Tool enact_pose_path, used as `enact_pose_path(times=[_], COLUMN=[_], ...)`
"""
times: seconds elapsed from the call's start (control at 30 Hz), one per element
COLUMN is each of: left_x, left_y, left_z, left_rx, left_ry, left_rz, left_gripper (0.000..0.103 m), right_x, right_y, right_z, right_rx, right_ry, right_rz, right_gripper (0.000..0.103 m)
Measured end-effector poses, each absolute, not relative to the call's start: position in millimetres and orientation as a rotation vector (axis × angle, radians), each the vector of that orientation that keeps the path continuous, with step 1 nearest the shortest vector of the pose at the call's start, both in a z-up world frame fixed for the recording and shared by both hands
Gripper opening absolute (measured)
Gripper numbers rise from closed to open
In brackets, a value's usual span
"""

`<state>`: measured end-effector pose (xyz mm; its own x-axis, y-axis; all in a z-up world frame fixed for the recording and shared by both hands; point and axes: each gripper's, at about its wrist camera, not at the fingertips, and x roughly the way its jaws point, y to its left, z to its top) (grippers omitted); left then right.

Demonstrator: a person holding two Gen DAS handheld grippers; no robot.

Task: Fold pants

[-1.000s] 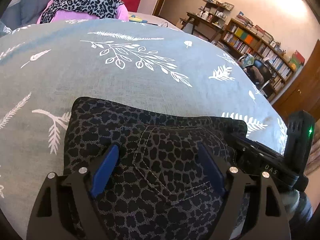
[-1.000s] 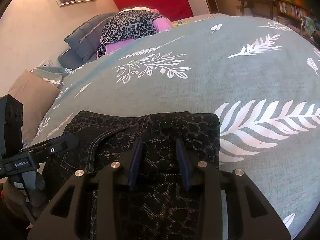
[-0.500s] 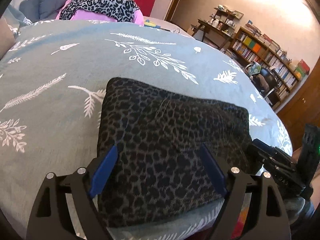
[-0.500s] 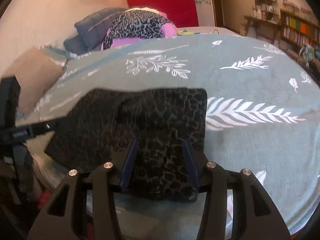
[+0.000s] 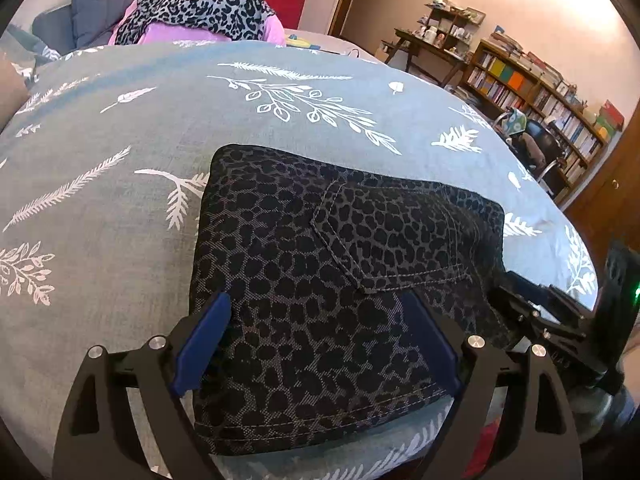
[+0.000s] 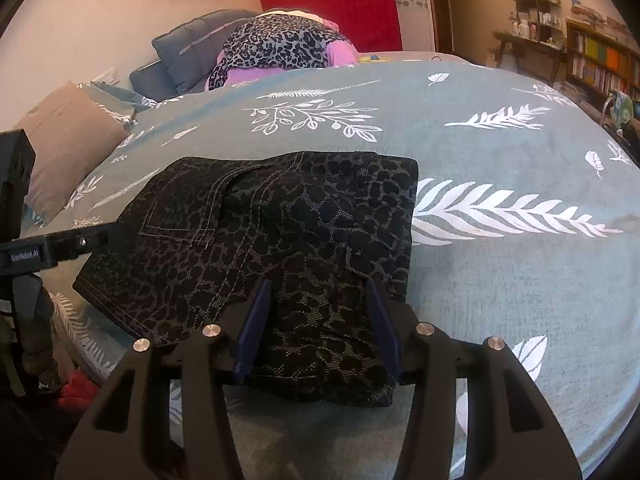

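A: status on the pants (image 5: 320,280)?

B: folded into a compact bundle, lying near the front edge of the bed cover (image 5: 120,140), back pocket (image 5: 384,236) facing up

A: claws?

B: left claw (image 5: 316,336) wide open, jaws have just been opening, pants lie between the fingers, nothing pinched. Right claw (image 6: 320,320) about half open, no opening lately, straddles the near right corner, not pressing as far as I can see

A: step?

B: looks like release after the last fold. Next, I'd guess: back both claws off without dragging the cloth, maybe flatten the top layer
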<state>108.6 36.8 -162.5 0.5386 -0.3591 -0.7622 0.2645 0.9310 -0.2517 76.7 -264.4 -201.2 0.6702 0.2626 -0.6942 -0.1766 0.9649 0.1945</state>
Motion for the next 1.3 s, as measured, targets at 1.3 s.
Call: enact_pose_path(times=[1.3], left_x=[157.3], left_y=[58.7], left_z=[-174.8], left_rx=[-0.091], left_ry=[1.05], left_rz=[-0.255], left_gripper=[0.089], right_x=[122.3], right_y=[-312.4], right_z=[-208.3], right_rx=[0.415], right_ry=[0.905], right_rz=[0.18], right_gripper=[0.078])
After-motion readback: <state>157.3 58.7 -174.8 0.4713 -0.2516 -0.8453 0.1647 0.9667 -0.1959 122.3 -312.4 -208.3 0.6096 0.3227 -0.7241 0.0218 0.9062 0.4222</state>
